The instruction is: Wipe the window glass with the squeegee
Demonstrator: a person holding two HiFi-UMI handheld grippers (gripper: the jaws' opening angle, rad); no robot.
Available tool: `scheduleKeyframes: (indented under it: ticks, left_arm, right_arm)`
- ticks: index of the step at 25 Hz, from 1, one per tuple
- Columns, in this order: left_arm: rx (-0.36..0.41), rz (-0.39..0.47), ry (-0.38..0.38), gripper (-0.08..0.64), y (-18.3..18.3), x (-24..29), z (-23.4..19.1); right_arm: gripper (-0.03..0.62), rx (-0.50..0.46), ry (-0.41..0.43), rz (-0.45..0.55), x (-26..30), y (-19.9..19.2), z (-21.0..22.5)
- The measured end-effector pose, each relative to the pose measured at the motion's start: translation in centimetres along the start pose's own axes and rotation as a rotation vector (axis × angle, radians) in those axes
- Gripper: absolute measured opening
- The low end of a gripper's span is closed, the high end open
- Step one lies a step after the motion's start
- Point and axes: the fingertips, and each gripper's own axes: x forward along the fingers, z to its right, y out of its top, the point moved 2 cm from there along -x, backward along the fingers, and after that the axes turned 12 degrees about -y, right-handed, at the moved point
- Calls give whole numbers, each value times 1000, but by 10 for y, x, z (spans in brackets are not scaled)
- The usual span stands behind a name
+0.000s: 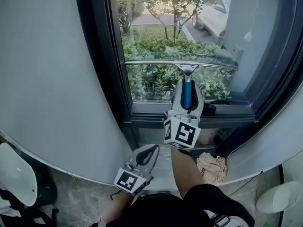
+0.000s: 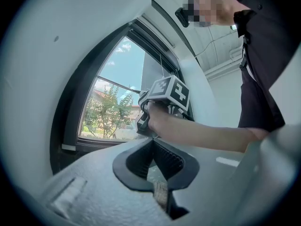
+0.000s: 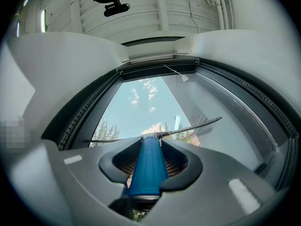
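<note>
The squeegee point(image 1: 187, 91) has a smooth blue plastic handle and a shiny metal channel. The window glass point(image 1: 156, 37) is glossy; its frame point(image 1: 97, 56) is dark and matt.

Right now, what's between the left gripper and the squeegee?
The right gripper, shut on the squeegee's blue handle, sits between them, up and ahead of the left gripper. The head view shows it, and the left gripper view does too.
</note>
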Motion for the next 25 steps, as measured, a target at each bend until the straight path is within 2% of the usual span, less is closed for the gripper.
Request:
scheduleKeyframes:
  ticks: [25]
  left_arm:
    - [1,-17,-34,1,-6,2,8]
  right_arm:
    - [130,-15,-1,-76,-21,-25,9]
